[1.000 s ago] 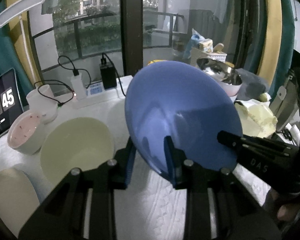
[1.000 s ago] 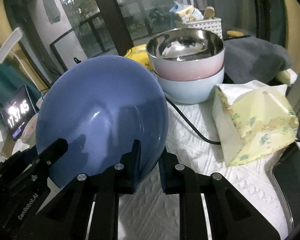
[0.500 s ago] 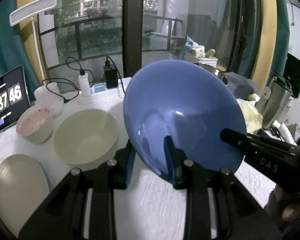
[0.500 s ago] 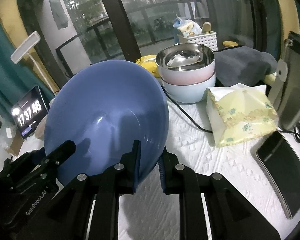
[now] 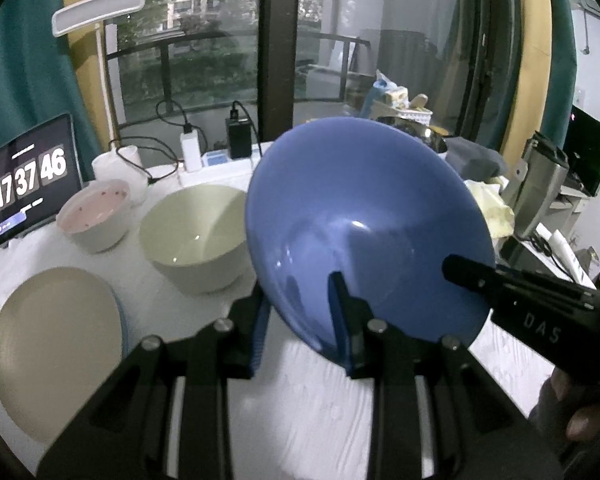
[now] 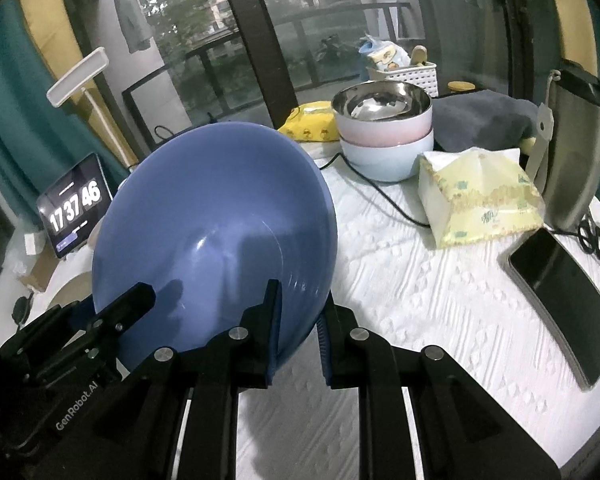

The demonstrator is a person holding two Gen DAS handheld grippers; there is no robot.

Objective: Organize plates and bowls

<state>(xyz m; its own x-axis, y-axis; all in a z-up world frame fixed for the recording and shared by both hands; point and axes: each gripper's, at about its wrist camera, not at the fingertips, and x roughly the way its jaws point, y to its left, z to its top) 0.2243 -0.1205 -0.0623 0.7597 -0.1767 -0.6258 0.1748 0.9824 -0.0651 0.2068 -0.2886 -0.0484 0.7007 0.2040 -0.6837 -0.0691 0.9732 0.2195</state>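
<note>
**Blue bowl carried on two rim grips**

Left gripper (image 5: 300,332) and right gripper (image 6: 296,332) each clamp the rim of the blue bowl (image 5: 364,224), tilted above the table (image 6: 440,288). Looks rigid, glossy, likely slippery and breakable; rim grips suit. Beyond: cream bowl (image 5: 196,236), beige plate (image 5: 52,344).

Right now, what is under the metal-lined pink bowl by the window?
The pink bowl sits nested on a pale blue bowl, which stands on the white tablecloth. The blue bowl's inside is covered, so any contents cannot be seen.
</note>
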